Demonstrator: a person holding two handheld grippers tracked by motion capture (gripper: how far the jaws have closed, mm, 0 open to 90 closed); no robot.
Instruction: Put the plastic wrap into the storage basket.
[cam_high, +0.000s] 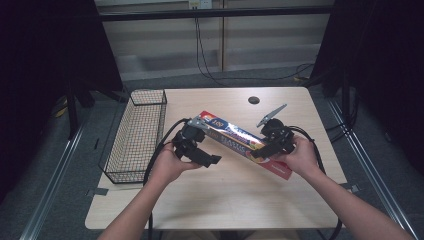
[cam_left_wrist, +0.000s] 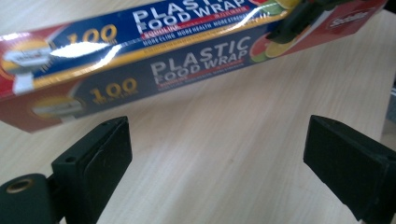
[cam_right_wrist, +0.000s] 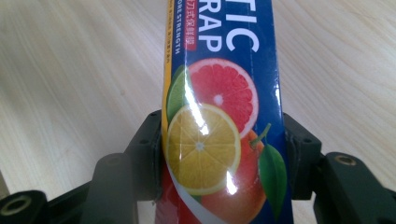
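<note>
One box of plastic food wrap (cam_high: 243, 142) is on view, a single long carton. One wire basket (cam_high: 136, 136) stands on the one wooden table (cam_high: 220, 200). Two grippers are there, a left gripper (cam_high: 212, 159) and a right gripper (cam_high: 258, 152) (one for each of the person's two hands). One small dark round hole (cam_high: 254, 100) marks the tabletop.

Wire basket (cam_high: 139, 134) blocking table's (cam_high: 225, 200) left edge; near side free.
</note>
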